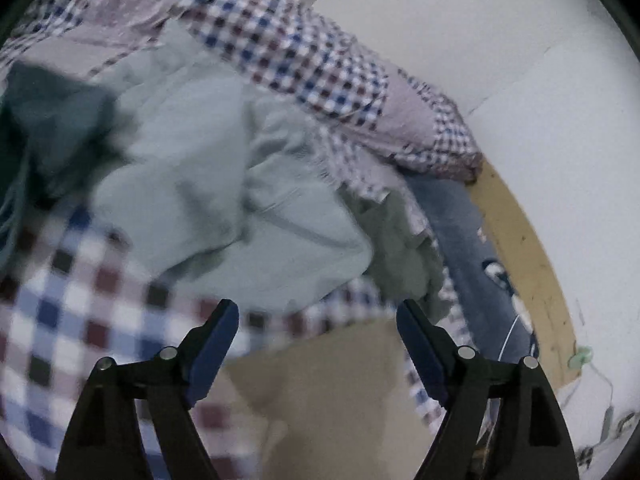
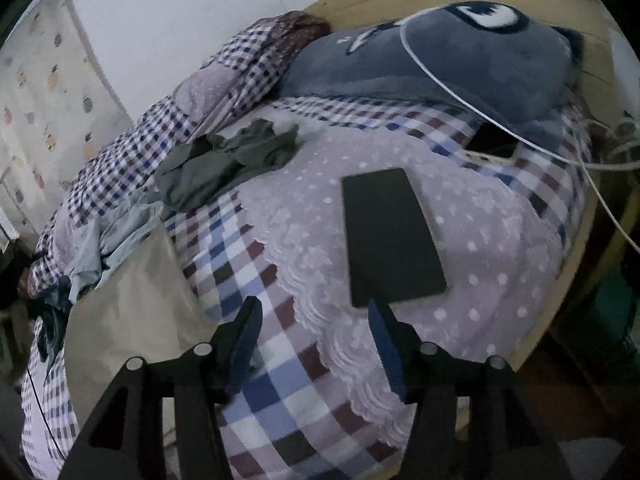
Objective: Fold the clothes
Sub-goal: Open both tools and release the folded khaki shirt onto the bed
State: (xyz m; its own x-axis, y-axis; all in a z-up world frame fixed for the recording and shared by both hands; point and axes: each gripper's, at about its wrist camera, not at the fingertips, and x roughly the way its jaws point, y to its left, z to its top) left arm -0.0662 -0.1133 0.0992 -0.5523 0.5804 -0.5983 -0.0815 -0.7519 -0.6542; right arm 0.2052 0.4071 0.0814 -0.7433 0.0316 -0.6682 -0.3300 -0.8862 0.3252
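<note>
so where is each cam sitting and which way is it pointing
Left wrist: on the left gripper, looking down along its open fingers at a pale green garment on the checked bedding; only the fingers show.
Right wrist: on the right gripper, open, facing across the bed toward a dark phone and blue pillow; only fingers show.
Shared: the checked bedding, blue pillow, olive garment and beige cloth.

Matte black plastic on both tongs, left tongs (image 1: 316, 322) and right tongs (image 2: 314, 318) alike. Chunky triangular arms with hollow cutouts, linkage style. Round silver pivot pins (image 1: 168, 353) at the joints, two per side. Dark blue flat pads (image 2: 384, 350) lining the inside of each finger, tapering to thin tips. No cables or markings visible.
</note>
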